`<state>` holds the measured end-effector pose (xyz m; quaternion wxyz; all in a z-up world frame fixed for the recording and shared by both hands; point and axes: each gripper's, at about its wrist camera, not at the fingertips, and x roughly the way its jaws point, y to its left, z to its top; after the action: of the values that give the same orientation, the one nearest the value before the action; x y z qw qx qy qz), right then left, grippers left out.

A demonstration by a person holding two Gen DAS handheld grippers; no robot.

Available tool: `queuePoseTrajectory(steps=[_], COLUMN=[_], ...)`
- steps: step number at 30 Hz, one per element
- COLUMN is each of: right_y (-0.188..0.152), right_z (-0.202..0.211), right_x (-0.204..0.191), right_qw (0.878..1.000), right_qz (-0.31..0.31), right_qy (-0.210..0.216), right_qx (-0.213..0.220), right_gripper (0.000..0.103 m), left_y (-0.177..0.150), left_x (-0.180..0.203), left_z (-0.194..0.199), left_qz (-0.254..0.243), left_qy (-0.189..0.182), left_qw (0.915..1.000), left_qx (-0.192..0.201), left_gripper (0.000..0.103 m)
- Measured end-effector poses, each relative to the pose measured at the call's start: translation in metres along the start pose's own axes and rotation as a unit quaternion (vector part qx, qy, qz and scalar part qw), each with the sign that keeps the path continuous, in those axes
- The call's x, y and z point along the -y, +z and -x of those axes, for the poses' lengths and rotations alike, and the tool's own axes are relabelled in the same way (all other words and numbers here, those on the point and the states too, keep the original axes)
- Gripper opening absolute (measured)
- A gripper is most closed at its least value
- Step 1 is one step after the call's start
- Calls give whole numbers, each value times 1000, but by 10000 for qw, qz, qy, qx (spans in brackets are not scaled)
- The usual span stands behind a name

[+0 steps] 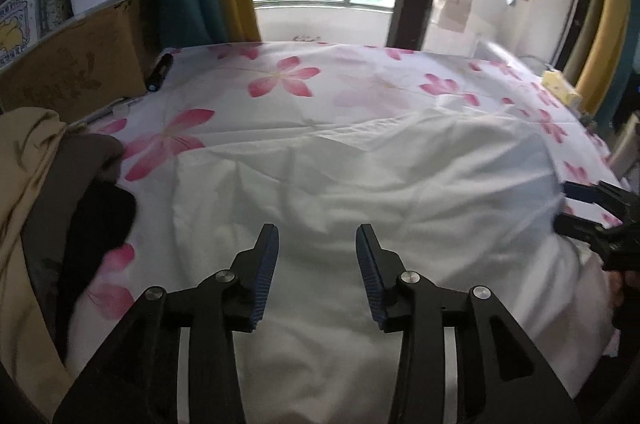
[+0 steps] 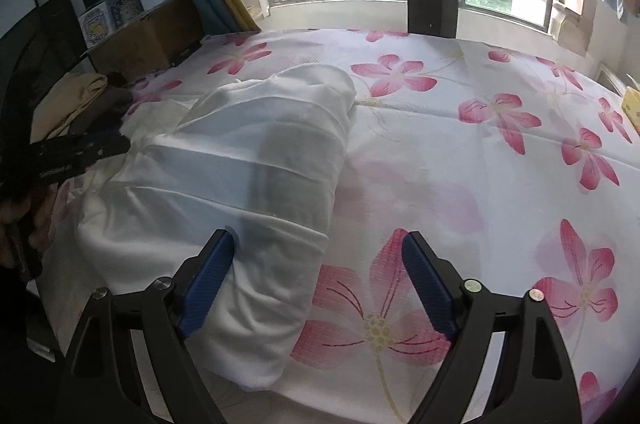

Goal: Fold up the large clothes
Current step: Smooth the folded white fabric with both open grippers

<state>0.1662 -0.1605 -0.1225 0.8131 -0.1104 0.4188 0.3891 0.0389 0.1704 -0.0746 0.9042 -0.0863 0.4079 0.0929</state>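
A large white garment (image 1: 360, 184) lies folded into a long rumpled bundle (image 2: 260, 164) on a bed sheet printed with pink flowers (image 2: 480, 144). My left gripper (image 1: 317, 230) hovers open just over the near part of the garment, with nothing between its fingers. In the right wrist view the left gripper (image 2: 100, 144) sits at the bundle's left edge. My right gripper (image 2: 318, 234) stands wide open over the bundle's near right edge. Its left finger rests against the cloth and its right finger is over the bare sheet. The right gripper (image 1: 592, 208) shows at the far right of the left wrist view.
A pile of tan, brown and black clothes (image 1: 40, 184) lies on the bed's left side, also seen in the right wrist view (image 2: 80, 92). Behind it stands a cardboard box (image 1: 80, 56) with a dark tube-shaped object (image 1: 160, 72) beside it. A yellow item (image 1: 560, 86) sits at the right edge.
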Motion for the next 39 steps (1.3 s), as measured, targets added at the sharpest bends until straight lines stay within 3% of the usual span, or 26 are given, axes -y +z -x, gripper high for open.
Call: queuePoseTrajectory(steps=[6, 11, 22, 31, 36, 39], right_y=[-2, -9, -50, -64, -63, -61], right_z=[13, 24, 23, 38, 44, 46], right_x=[-4, -8, 1, 4, 5, 6], right_qw=[9999, 9999, 9989, 9989, 9990, 9991], right_qz=[19, 68, -33, -129, -127, -129], right_qy=[-63, -78, -336, -381, -395, -393], right_qx=[102, 112, -316, -227, -158, -115], right_gripper=[86, 86, 86, 86, 86, 86], left_y=[-19, -40, -59, -64, -66, -61], left_x=[16, 25, 29, 31, 25, 18], left_z=[9, 2, 15, 28, 45, 57], left_qz=[-82, -144, -127, -158, 15, 127], left_qy=[-131, 39, 246, 318, 192, 548], left_qw=[9998, 9993, 9993, 9988, 9997, 9984], left_qx=[-105, -354, -260, -330, -148, 80], left_gripper=[49, 49, 50, 51, 51, 51])
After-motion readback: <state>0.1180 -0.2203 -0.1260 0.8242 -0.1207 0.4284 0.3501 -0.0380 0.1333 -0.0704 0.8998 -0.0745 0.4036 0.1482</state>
